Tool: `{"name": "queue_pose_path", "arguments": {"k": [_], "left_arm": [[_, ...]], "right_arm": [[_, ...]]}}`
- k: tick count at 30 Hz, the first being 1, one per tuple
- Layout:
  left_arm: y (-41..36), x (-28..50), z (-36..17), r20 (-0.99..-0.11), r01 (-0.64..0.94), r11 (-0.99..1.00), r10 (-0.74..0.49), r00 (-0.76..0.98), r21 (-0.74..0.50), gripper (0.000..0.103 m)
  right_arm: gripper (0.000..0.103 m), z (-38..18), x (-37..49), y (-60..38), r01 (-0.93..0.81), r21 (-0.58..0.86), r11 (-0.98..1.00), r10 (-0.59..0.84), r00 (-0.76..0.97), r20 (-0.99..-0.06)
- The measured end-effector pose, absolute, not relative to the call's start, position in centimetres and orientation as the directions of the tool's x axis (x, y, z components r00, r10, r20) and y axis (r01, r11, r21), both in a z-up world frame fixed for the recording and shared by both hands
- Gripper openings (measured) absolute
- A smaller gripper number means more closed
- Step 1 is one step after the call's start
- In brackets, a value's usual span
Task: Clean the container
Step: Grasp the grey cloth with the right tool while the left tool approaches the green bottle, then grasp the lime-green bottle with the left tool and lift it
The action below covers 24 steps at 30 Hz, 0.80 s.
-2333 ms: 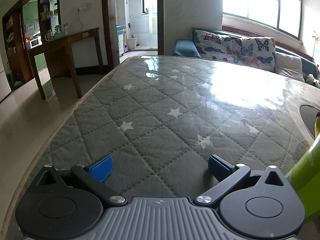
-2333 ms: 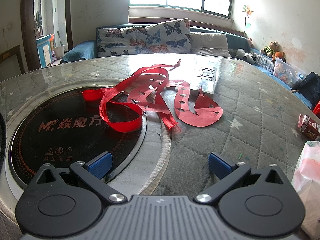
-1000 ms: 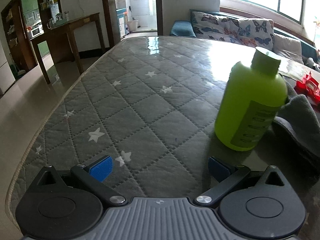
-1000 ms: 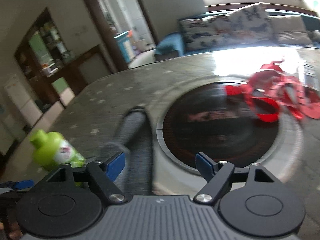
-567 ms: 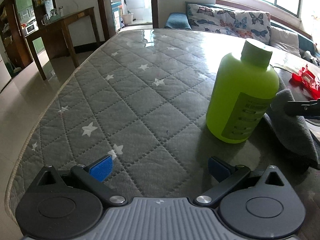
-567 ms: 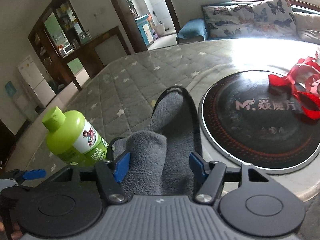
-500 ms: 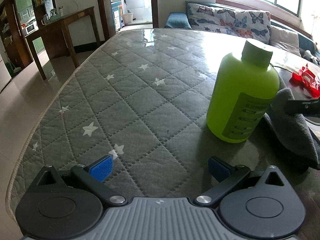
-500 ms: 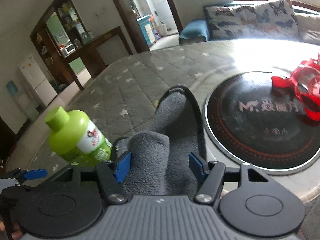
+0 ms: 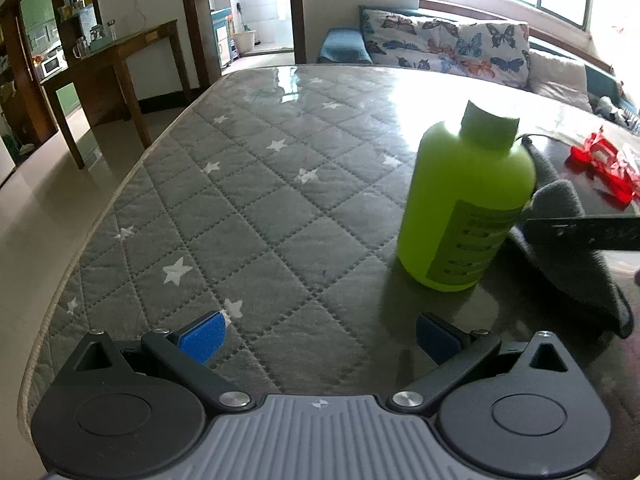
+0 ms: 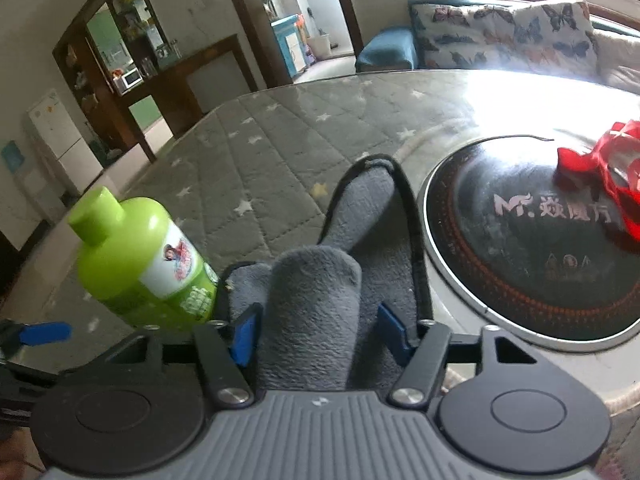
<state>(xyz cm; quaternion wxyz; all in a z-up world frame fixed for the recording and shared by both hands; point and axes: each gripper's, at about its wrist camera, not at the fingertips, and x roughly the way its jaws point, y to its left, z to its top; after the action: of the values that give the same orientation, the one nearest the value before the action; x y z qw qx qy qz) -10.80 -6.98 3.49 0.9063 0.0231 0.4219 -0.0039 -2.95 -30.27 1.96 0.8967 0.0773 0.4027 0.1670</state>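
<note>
A lime green bottle (image 9: 466,208) with a green cap stands upright on the quilted grey table; it also shows in the right wrist view (image 10: 144,264). A grey fleece cloth (image 10: 320,280) lies bunched beside it, to its right in the left wrist view (image 9: 568,248). My right gripper (image 10: 318,334) has its blue pads on either side of a raised fold of the cloth, pressing on it. My left gripper (image 9: 320,334) is open and empty, low over the table, in front and left of the bottle.
A round black induction cooktop (image 10: 532,248) is set in the table right of the cloth, with red cut paper (image 10: 600,168) on its far side. The table's left edge (image 9: 100,216) drops to the floor. A sofa with butterfly cushions (image 9: 448,44) lies behind.
My right gripper has swung left from the cooktop to the grey cloth and narrowed around its fold. My left gripper has pulled back and turned, bringing the green bottle into view.
</note>
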Motion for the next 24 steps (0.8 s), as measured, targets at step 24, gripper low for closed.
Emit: {"name": "queue_pose_path", "arguments": {"k": [24], "left_arm": [[-9.8,-10.0,6.1,-0.669,0.191,0.982,-0.144,0.729,-0.004,0.103]], "right_arm": [[0.014,8.6,-2.5,-33.2,-0.351,0.67,0.654,0.705,0.605,-0.371]]}}
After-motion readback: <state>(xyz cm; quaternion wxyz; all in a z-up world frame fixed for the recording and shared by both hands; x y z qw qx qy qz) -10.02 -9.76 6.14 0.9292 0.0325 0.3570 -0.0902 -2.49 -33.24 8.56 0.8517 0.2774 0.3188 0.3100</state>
